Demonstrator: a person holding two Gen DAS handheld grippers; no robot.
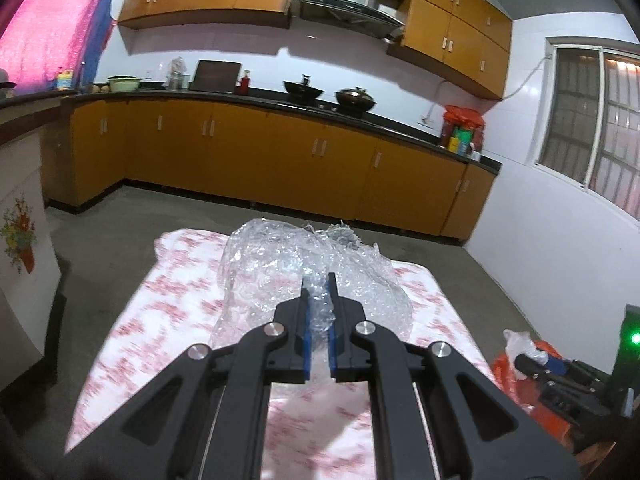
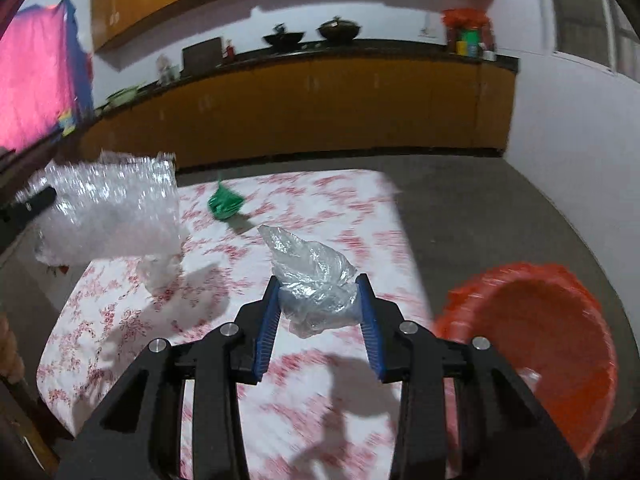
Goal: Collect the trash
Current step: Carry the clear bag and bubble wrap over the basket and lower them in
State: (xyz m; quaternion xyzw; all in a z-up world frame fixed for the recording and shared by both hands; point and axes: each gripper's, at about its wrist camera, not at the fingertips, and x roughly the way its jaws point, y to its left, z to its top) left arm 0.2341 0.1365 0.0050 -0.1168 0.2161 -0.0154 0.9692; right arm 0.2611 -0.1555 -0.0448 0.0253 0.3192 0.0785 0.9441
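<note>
My left gripper (image 1: 319,280) is shut on a big sheet of clear bubble wrap (image 1: 280,264) and holds it above the table's red-flowered white cloth (image 1: 160,320). The same bubble wrap (image 2: 108,208) shows at the left in the right wrist view, lifted off the table. My right gripper (image 2: 318,284) is shut on a crumpled clear plastic bag (image 2: 312,276) above the cloth (image 2: 320,208). A green wrapper (image 2: 225,202) lies on the far part of the table. An orange bin (image 2: 552,344) stands on the floor at the right of the table.
The orange bin with its bag liner (image 1: 520,364) shows at the lower right in the left wrist view. Orange kitchen cabinets (image 1: 280,168) run along the far wall under a black counter with pots (image 1: 356,98). Grey floor (image 2: 480,208) surrounds the table.
</note>
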